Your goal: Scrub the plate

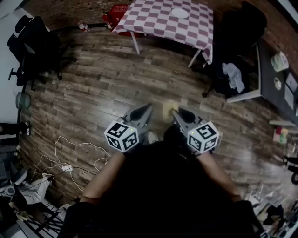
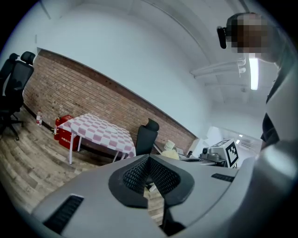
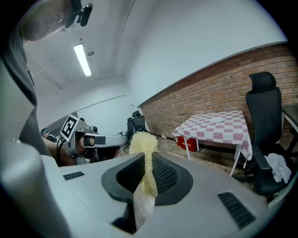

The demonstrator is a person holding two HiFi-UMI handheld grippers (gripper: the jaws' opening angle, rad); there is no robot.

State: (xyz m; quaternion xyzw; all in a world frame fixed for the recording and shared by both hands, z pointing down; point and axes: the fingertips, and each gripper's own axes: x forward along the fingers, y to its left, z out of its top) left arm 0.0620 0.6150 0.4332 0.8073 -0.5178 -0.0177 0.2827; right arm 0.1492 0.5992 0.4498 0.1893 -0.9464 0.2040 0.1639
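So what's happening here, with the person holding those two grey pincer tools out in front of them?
A person stands on the wooden floor with a gripper in each hand. The right gripper is clamped on a yellow scrubbing pad. The left gripper is shut and holds nothing. The white plate to be scrubbed sits on the checkered table across the room, well away from both grippers, so no scrubbing is under way.

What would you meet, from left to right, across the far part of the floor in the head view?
Black office chair → red crate → checkered table → black chair with a grey cloth → dark desk.
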